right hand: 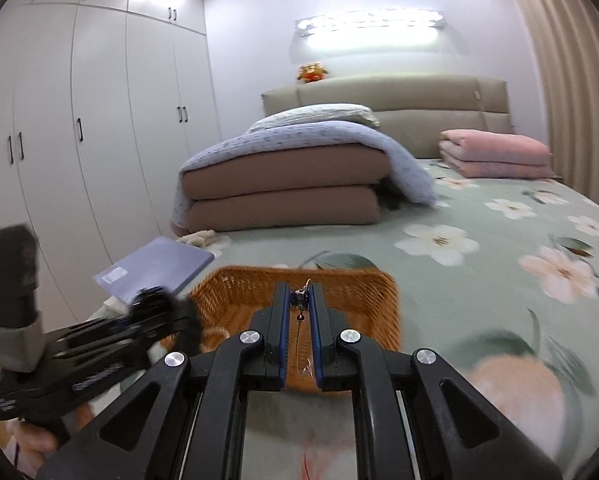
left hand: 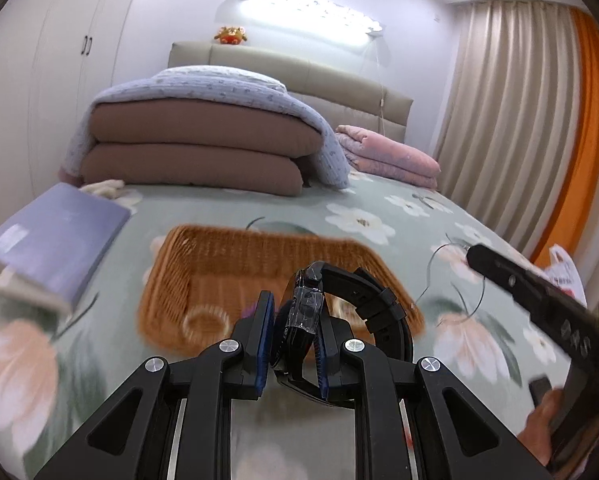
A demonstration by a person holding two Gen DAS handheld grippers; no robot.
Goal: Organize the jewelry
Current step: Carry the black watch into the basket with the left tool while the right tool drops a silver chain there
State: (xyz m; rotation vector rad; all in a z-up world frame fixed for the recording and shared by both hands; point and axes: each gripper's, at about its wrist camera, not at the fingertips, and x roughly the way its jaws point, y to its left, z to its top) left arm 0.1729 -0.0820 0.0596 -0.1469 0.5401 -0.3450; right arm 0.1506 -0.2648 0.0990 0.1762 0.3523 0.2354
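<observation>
left gripper (left hand: 293, 340) closed on a black watch (left hand: 311, 308), the case pinched between the blue pads and the strap (left hand: 375, 300) looping out to the right. right gripper (right hand: 299, 312) narrowed on a thin wire necklace (right hand: 301, 300) with a small dark pendant; its loop trails out of the grip (seen from the left wrist view as a fine ring (left hand: 455, 280) hanging over the floral bedspread (left hand: 379, 220)). the woven basket (left hand: 227, 264) lies straight ahead of both tools and below them, its long axis running across the view; a pale ring-shaped item, too blurred to name, already rests on its floor. judged relation for the coming move: the left gripper hangs over the near rim and is the nearer; the right stands just short of the basket (right hand: 339, 292), so it needs a short advance before release. a lavender box (left hand: 59, 236) sits left of the basket, apart from it.
</observation>
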